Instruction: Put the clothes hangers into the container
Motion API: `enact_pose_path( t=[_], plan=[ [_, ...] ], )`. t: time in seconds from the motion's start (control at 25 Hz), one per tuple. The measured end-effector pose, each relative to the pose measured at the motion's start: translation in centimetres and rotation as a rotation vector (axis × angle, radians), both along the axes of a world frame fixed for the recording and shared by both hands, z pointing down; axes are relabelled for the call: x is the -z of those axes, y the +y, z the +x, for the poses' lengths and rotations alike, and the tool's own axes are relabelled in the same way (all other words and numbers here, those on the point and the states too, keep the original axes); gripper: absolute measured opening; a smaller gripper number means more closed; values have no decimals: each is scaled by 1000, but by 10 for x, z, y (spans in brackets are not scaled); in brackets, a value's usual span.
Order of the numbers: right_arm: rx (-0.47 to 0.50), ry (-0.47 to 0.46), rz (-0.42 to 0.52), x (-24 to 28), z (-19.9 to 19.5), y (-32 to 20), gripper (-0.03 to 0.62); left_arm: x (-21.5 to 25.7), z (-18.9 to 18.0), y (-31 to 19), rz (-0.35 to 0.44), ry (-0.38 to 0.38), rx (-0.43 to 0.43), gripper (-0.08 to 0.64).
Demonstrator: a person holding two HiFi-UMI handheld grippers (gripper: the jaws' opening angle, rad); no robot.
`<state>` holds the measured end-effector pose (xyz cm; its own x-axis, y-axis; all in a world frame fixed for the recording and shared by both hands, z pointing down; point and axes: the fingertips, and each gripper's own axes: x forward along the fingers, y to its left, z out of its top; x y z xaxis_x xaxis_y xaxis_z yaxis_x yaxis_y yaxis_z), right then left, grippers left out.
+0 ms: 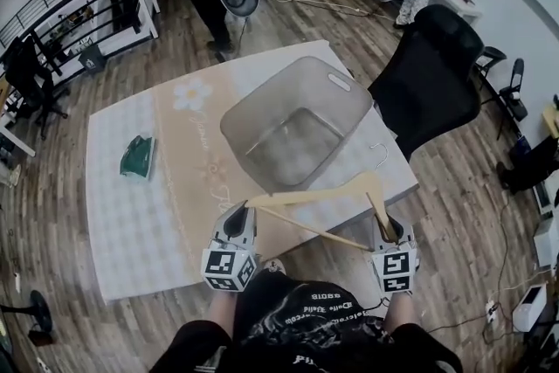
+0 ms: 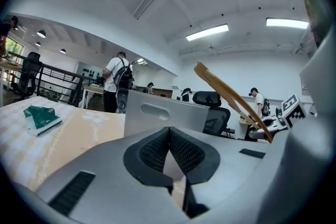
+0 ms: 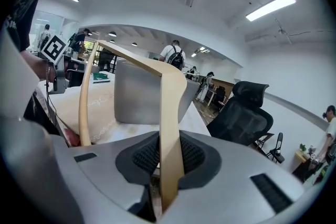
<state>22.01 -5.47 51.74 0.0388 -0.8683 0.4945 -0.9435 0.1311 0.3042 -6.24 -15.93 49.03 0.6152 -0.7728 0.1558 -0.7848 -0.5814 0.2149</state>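
While the container (image 1: 346, 99) on the tabletop (image 1: 170, 223) looks empty, the one wooden hanger (image 1: 307, 195) in view hangs just short of its near rim — one arm clenched in the right tongs (image 1: 385, 228), the left tongs (image 1: 240, 216) pinched together on nothing — so the drop is not yet done.

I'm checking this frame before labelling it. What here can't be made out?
- Whether the wooden hanger touches the left gripper: they overlap in head view.
- The container's inside: its wall hides it in both gripper views.
- The green item: too small in head view to identify.
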Motion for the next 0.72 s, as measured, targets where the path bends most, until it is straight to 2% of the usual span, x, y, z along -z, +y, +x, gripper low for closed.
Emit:
enact_pose_path(
  t=[0.2,0.48,0.72],
  plan=[
    [-25,-9,-13,-6,-7,-16,72,-3,-6,-26,-10,23,-18,20],
    [-24,-4,-13,-2,-2,-35,72,-12,-5,-36,-31,24,-17,20],
    [40,20,-23,4,4,-58,72,-10,-10,-44,-57,80,42,20]
  ],
)
